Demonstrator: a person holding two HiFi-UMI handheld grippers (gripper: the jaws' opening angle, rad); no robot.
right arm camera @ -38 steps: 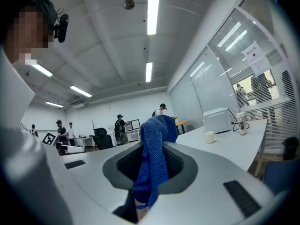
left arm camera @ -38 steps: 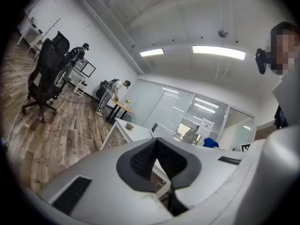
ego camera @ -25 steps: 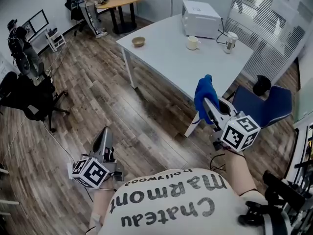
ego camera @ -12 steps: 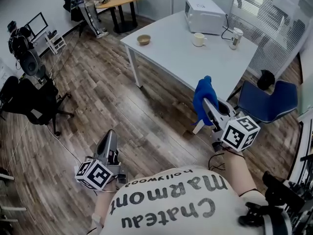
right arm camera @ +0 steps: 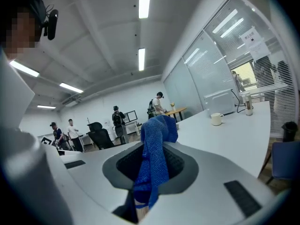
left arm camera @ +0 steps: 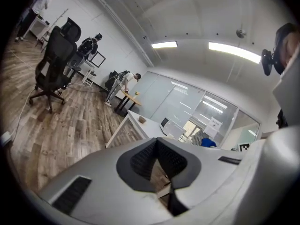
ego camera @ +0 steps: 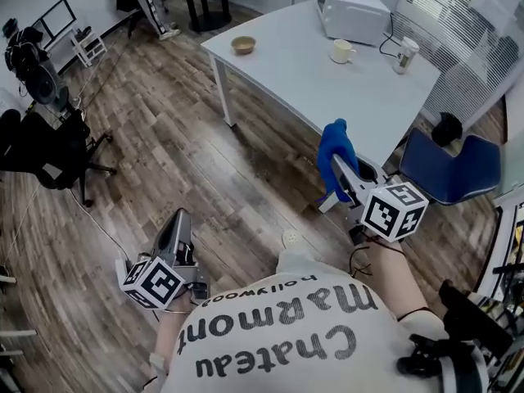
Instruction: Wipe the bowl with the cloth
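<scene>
Left gripper point(ego camera: 178, 219): jaws clenched, empty, over the floor. One bowl point(ego camera: 243, 45) sits at the table's point(ego camera: 311, 97) left corner. One blue cloth point(ego camera: 334, 155) is grasped by the right gripper point(ego camera: 339, 169). One mug point(ego camera: 342, 51) stands near the far edge.

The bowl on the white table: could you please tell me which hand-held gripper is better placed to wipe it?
Probably the right: the right hand-held gripper is shut on the blue cloth and nearer the table with the bowl. The left hand-held gripper is shut and empty.
</scene>
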